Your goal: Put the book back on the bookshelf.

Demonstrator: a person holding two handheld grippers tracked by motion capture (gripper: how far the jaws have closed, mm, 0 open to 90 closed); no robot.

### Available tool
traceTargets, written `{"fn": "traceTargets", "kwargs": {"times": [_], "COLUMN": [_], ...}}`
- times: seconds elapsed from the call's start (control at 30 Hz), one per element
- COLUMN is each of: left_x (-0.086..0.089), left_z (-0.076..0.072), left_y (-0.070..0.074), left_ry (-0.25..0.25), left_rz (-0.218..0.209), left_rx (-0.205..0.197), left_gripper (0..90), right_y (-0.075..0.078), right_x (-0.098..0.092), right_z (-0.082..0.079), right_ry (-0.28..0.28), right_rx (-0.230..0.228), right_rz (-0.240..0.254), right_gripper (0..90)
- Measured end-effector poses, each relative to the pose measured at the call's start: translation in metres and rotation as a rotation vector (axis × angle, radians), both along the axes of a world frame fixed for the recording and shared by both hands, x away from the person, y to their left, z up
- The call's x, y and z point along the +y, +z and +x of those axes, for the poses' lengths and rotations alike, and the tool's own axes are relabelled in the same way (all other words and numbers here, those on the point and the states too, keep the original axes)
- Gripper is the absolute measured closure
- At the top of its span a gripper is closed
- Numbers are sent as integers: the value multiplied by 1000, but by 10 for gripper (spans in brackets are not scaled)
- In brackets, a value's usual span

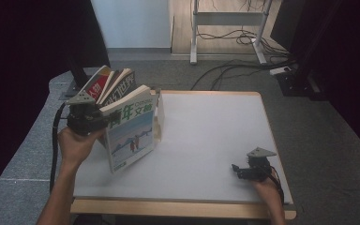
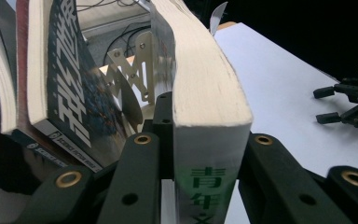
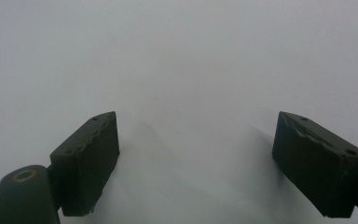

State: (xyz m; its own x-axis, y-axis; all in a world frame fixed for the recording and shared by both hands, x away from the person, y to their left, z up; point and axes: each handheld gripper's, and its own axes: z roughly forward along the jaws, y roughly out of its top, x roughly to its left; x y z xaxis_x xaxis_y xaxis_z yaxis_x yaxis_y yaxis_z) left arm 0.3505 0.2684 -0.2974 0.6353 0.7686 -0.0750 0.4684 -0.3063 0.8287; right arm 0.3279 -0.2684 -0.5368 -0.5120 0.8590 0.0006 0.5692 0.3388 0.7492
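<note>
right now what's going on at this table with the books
A person is working with a hand-held gripper in each hand. The left hand-held gripper is shut on the spine edge of a thick magazine with green characters and a snowy cover, holding it upright beside a metal bookend and other books at the white table's far left. The right hand-held gripper rests open near the front right corner, holding nothing.

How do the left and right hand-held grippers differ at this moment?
The left hand-held gripper is clamped on the thick blue-covered magazine with green characters; the right hand-held gripper holds nothing. The left's jaws are closed against the magazine's spine and pages, while the right's stand wide apart. The left is raised at the white table's left edge; the right sits low near the front right corner. Both have black jaws.
</note>
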Motion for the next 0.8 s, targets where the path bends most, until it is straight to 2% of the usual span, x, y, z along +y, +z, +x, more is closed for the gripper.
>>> {"fn": "traceTargets", "kwargs": {"times": [0.47, 0.8], "left_x": [-10, -29], "left_z": [26, 42], "left_y": [3, 0], "left_ry": [54, 72], "left_rz": [-34, -34], "left_rx": [-16, -38], "left_gripper": [742, 742], "right_y": [0, 0], "right_x": [0, 0], "right_z": [0, 0], "right_ry": [0, -1], "right_rx": [0, 1], "right_rz": [-2, -1], "right_gripper": [142, 142]}}
